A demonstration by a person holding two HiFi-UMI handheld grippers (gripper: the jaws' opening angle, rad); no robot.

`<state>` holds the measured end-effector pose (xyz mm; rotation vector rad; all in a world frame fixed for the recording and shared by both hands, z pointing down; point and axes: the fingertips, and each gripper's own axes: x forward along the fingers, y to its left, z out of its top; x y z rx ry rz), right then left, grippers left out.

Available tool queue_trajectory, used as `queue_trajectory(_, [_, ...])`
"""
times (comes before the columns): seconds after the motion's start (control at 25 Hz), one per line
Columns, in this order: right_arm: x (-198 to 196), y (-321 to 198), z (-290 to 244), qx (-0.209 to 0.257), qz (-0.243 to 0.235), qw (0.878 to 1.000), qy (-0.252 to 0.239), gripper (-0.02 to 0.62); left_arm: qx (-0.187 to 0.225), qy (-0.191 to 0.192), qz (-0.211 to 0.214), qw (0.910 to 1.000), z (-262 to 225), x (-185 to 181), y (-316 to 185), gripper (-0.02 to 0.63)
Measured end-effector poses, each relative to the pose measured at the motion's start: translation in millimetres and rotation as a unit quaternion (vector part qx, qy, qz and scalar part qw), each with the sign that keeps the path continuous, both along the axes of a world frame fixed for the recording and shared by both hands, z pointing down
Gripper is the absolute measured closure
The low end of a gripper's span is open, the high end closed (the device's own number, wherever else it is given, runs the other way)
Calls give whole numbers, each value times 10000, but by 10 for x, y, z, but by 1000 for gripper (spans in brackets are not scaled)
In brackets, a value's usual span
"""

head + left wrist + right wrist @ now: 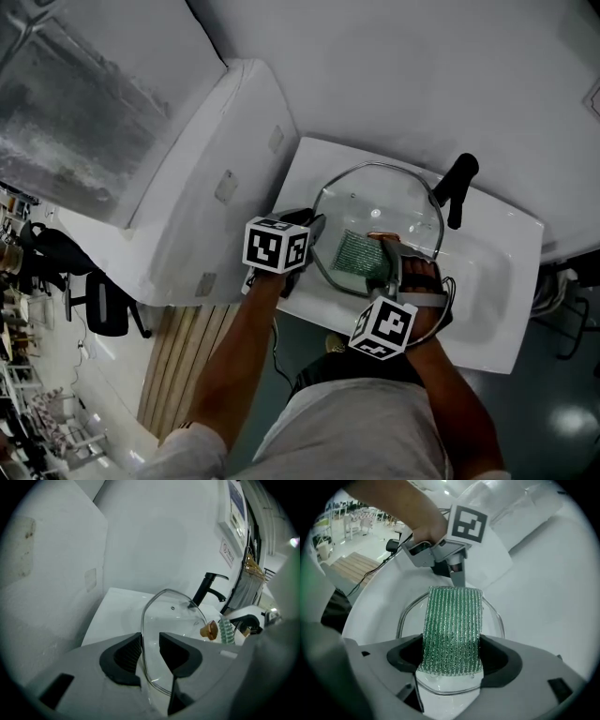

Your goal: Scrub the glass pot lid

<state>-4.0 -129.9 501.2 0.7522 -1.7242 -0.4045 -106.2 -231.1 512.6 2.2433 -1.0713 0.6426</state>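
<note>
To the left I see the big white cabinet [216, 178], and the white sink [487, 309] sits against its right side. The glass pot lid [375, 202] is over the left half of the sink. It is tipped up on its edge, not lying flat. The far right of its rim is just beside the black faucet [457, 187].

The left gripper [317, 230] comes in from the near left. In its own view the jaws stand fairly narrow with the lid's metal rim [144, 634] running between them. They look clamped on that rim. The clear glass makes contact on the right-hand pad hard for me to judge.

The right gripper [382, 267] is at the near right of the lid. Its jaws are closed on the two sides of a green mesh scrub pad [452, 620]. The pad sticks out ahead of the jaws and lies against the glass. In the right gripper view its far end points toward the left gripper.

The lid's small amber knob [209, 630] shows in the left gripper view, just beside the pad.
</note>
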Motion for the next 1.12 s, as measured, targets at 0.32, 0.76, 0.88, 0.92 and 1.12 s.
queue_trajectory(0.32, [344, 11, -84, -835, 672, 9719, -2098, 247, -27, -55, -49, 10000, 1, -5, 2, 474])
queue_trajectory(0.76, [1148, -171, 166, -1428, 2036, 9039, -3481, 247, -50, -121, -159, 9998, -1, -4, 2, 474])
queue_trajectory(0.88, [1249, -178, 249, -1505, 2187, 8944, -3600, 247, -61, -130, -190, 9997, 1, -5, 1, 474])
queue_trajectory(0.92, [1264, -176, 266, -1522, 2205, 8927, -3625, 247, -62, -131, -201, 9997, 1, -6, 1, 474])
queue_trajectory(1.12, [1181, -63, 176, -1416, 1909, 9105, -3382, 247, -53, -119, -259, 9996, 10, -13, 6, 474])
